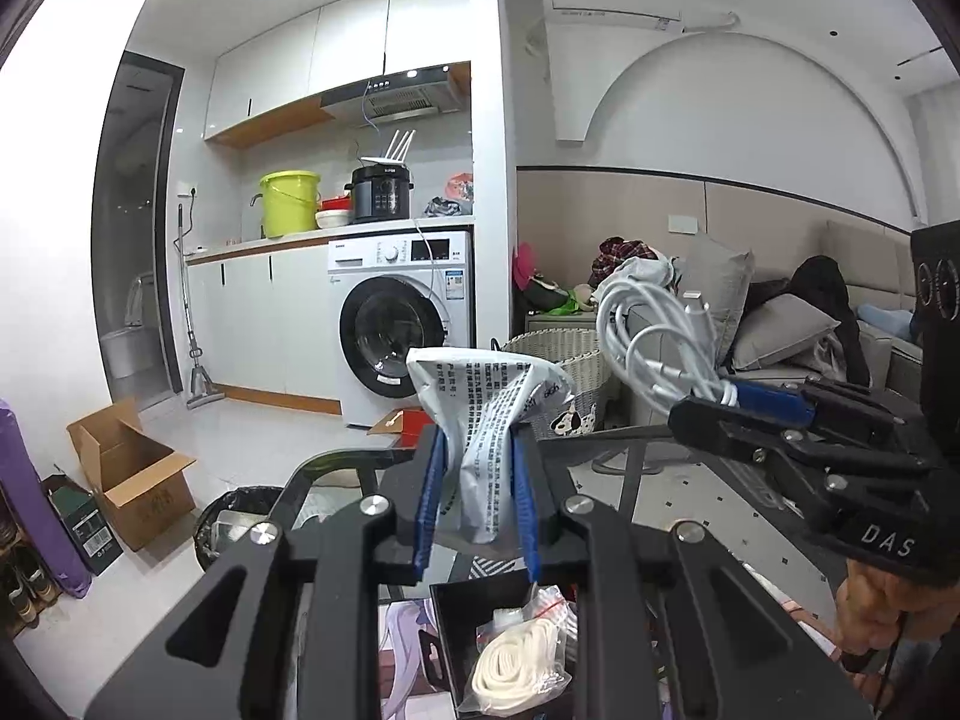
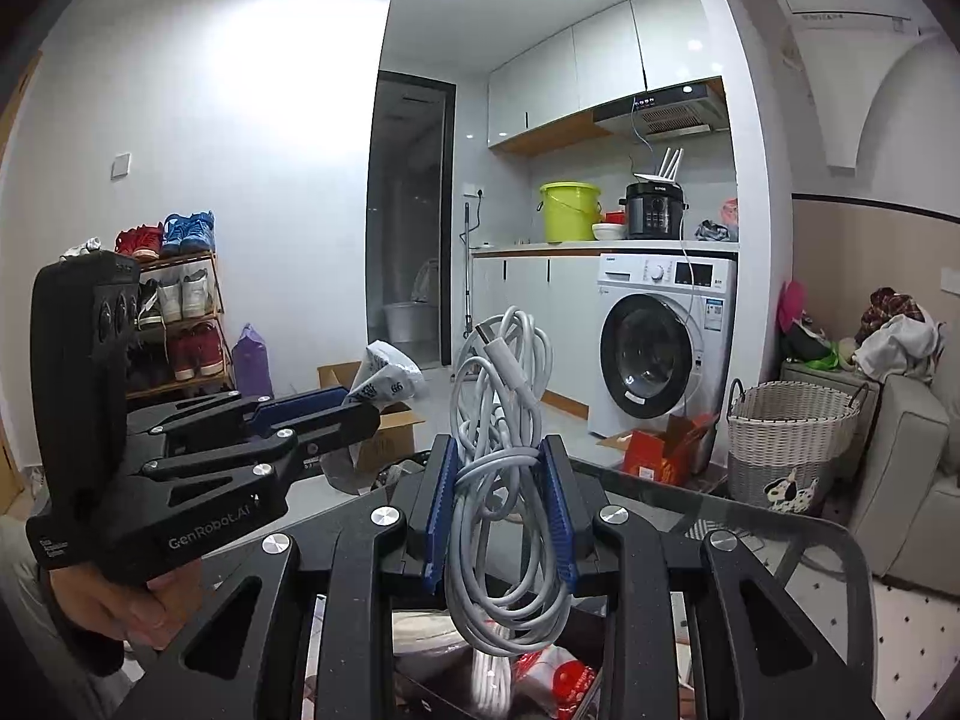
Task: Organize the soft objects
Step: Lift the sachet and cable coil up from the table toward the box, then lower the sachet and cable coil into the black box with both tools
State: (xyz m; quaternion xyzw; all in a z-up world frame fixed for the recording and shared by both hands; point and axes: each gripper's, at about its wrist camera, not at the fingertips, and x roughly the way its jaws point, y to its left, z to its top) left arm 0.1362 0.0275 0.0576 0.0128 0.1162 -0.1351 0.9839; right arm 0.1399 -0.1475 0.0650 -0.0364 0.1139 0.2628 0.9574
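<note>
Left wrist: glass table (image 1: 606,450) before washing machine (image 1: 399,324), wicker basket (image 1: 564,366)

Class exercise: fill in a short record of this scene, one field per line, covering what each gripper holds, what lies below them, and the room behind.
left gripper: shut on a white printed plastic pouch, held upright
right gripper: shut on a coiled white cable, its loops hanging below the fingers
below the grippers: black tray holding a bagged white cord
surface: glass table
background: washing machine, wicker basket, green bucket
</note>
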